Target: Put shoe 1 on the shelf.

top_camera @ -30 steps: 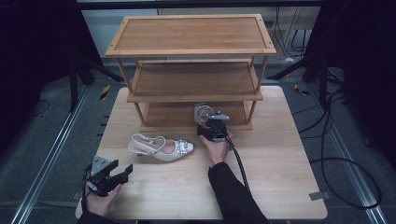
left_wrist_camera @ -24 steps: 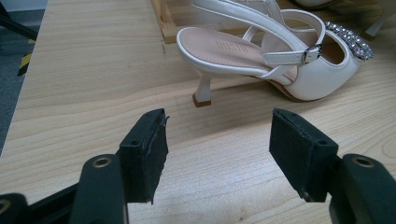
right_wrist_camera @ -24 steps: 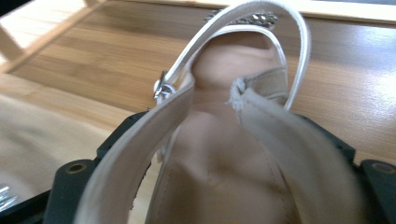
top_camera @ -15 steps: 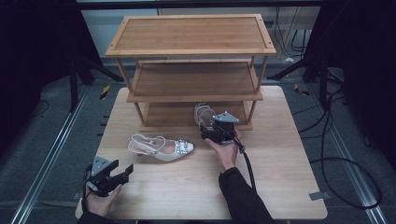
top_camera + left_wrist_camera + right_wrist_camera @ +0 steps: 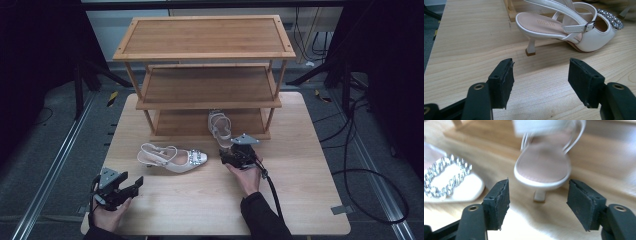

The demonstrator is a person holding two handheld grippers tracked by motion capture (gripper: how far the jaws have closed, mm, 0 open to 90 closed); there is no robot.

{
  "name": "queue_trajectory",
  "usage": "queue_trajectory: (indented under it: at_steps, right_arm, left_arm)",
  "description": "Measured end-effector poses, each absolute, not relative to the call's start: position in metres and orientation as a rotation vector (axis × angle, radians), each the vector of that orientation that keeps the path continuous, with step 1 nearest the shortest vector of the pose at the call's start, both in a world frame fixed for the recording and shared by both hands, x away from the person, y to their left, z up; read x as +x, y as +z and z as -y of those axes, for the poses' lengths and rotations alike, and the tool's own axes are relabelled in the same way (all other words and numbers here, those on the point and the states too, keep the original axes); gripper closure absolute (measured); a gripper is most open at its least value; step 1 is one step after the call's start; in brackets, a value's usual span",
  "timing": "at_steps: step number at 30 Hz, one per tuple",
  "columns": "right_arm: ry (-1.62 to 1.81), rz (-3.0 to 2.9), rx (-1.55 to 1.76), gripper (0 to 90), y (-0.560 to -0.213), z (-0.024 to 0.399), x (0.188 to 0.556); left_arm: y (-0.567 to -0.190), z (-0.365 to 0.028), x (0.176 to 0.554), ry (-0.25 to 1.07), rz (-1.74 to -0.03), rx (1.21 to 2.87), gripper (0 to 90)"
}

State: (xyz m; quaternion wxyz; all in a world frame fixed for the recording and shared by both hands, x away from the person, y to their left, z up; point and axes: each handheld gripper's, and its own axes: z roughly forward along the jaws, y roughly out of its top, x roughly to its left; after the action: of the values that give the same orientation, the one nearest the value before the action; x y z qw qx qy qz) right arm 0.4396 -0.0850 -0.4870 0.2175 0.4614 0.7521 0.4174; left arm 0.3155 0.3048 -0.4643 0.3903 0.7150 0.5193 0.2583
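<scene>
Right gripper (image 5: pixel 239 156) is sitting just near of the cream slingback heeled shoe (image 5: pixel 219 128) that is standing half inside the bamboo rack's (image 5: pixel 205 102) bottom shelf. Jaws have just been closing but are standing spread, nothing between them; heel (image 5: pixel 539 195) just beyond the tips. Left gripper (image 5: pixel 116 188) is resting spread, near-left, second jewelled cream shoe (image 5: pixel 172 157) far-right of it.

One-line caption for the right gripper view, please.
Right gripper, jaws open and empty, faces the heel of a white shoe; a second, jewelled shoe lies alongside.
</scene>
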Motion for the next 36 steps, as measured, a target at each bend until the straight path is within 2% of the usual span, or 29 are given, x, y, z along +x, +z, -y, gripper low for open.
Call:
queue_trajectory:
  at_steps: [6,9,16,22,30,36]
  right_arm:
    - [1.100,-2.112,1.304,66.9,-0.500,0.074,0.451]
    - [1.059,-2.088,1.317,78.1,-0.503,0.072,0.455]
    - [1.110,-2.075,1.265,78.1,-0.498,0.062,0.459]
    - [1.154,-2.051,1.295,77.9,-0.487,0.051,0.480]
    - [1.192,-2.044,1.283,76.7,-0.492,0.036,0.506]
    - [1.191,-2.045,1.294,76.5,-0.500,0.025,0.512]
  left_arm:
    - [-0.464,-0.305,0.315,0.658,-1.323,1.813,36.1]
    - [-0.464,-0.306,0.316,0.656,-1.324,1.814,36.2]
    - [-0.464,-0.306,0.315,0.660,-1.324,1.813,36.3]
    - [-0.464,-0.306,0.315,0.659,-1.321,1.816,36.3]
    - [-0.465,-0.306,0.316,0.654,-1.320,1.816,36.3]
    - [-0.464,-0.306,0.315,0.654,-1.316,1.817,36.1]
